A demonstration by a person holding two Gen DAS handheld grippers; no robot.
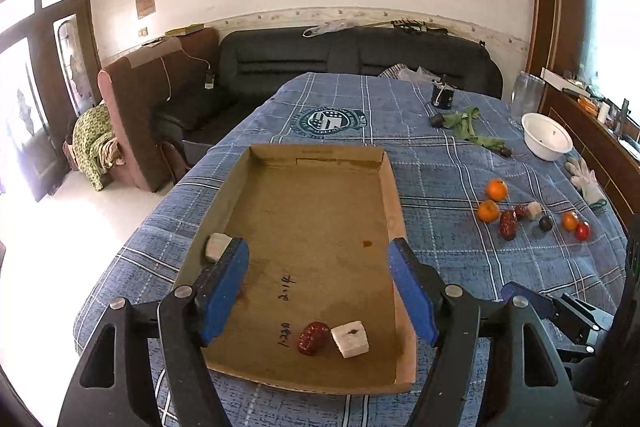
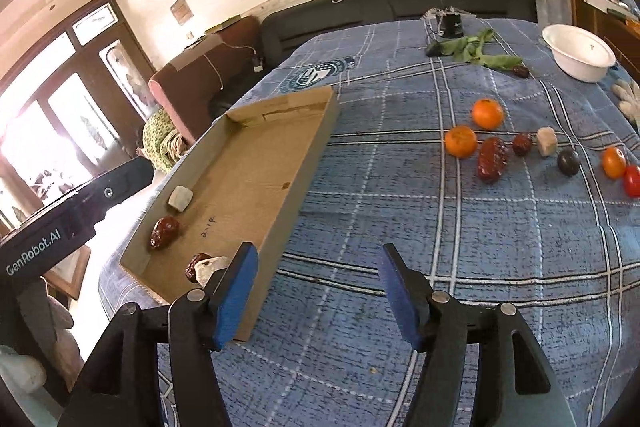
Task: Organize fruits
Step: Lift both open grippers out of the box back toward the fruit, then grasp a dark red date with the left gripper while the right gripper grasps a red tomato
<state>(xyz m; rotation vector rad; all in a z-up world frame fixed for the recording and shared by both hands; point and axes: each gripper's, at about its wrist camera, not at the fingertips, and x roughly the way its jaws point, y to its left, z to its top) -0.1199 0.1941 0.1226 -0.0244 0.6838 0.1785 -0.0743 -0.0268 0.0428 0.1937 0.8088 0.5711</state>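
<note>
A shallow cardboard tray (image 1: 304,211) lies on the blue plaid cloth. In it are a red date (image 1: 313,337), a white cube (image 1: 349,339) and another white cube (image 1: 217,247) at its left wall. My left gripper (image 1: 318,291) is open and empty above the tray's near half. The right wrist view shows the tray (image 2: 240,163) with two dates (image 2: 164,231) (image 2: 197,266) and two cubes (image 2: 180,198). My right gripper (image 2: 314,293) is open and empty over the cloth, right of the tray. Loose fruit lies to the right: two oranges (image 2: 487,113) (image 2: 461,141), a large date (image 2: 492,159).
More loose pieces: a small date (image 2: 522,143), a white cube (image 2: 546,141), a dark plum (image 2: 568,162), small orange (image 2: 613,162) and red (image 2: 633,180) tomatoes. A white bowl (image 2: 580,53), green leaves (image 2: 476,51) and a glove (image 1: 585,175) lie far right. A dark sofa (image 1: 352,61) stands behind.
</note>
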